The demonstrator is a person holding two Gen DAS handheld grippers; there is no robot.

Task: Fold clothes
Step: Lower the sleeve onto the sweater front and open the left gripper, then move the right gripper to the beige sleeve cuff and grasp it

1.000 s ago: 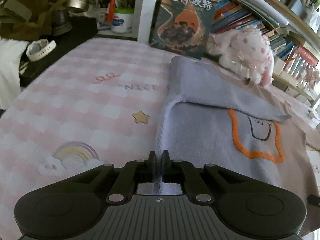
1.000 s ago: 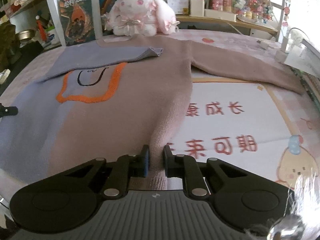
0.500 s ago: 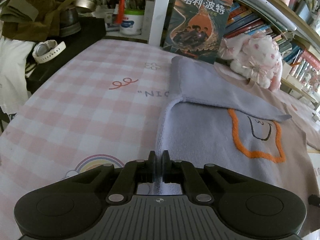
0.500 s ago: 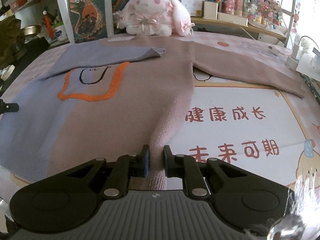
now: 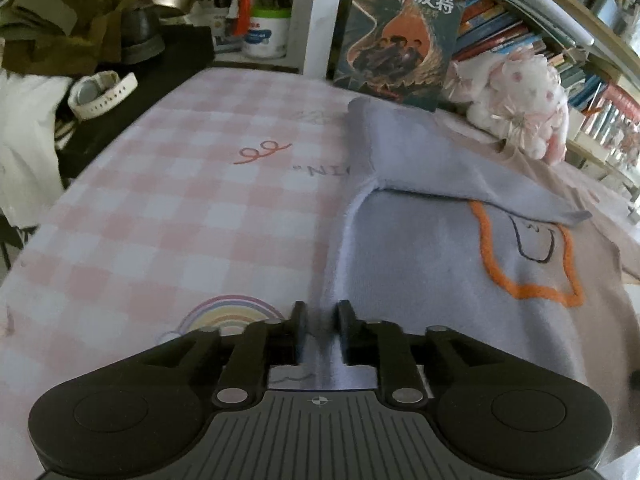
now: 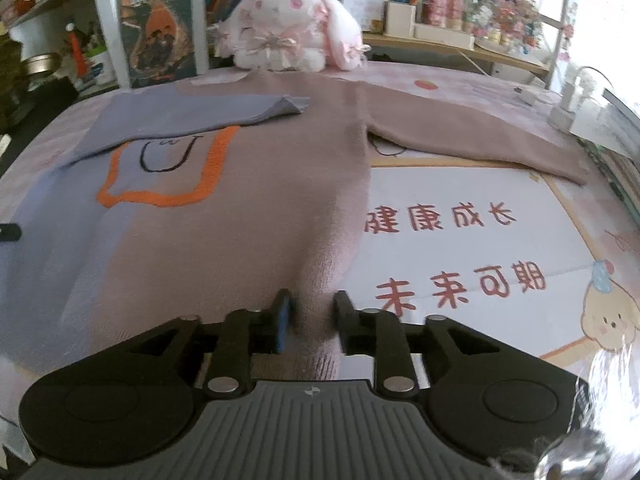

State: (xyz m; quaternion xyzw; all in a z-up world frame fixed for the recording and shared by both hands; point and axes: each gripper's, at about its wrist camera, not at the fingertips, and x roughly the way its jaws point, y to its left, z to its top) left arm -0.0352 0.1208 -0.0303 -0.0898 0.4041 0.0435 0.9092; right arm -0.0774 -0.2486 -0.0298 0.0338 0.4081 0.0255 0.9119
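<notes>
Flanking one sweater (image 6: 248, 216), two tongs (image 5: 320, 320) (image 6: 310, 312) seemingly gape at its hem.

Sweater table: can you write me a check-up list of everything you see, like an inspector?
Surface: pink checked cloth, cartoon mat.
Job's things: sweater flat; lilac sleeve folded across chest, brown sleeve stretched out.
Clutter: plush bunny, book, watch.
Grippers: left gripper and right gripper open, each straddling the hem.
Cables: white cord beyond the brown sleeve.
Surroundings: bookshelves.
</notes>
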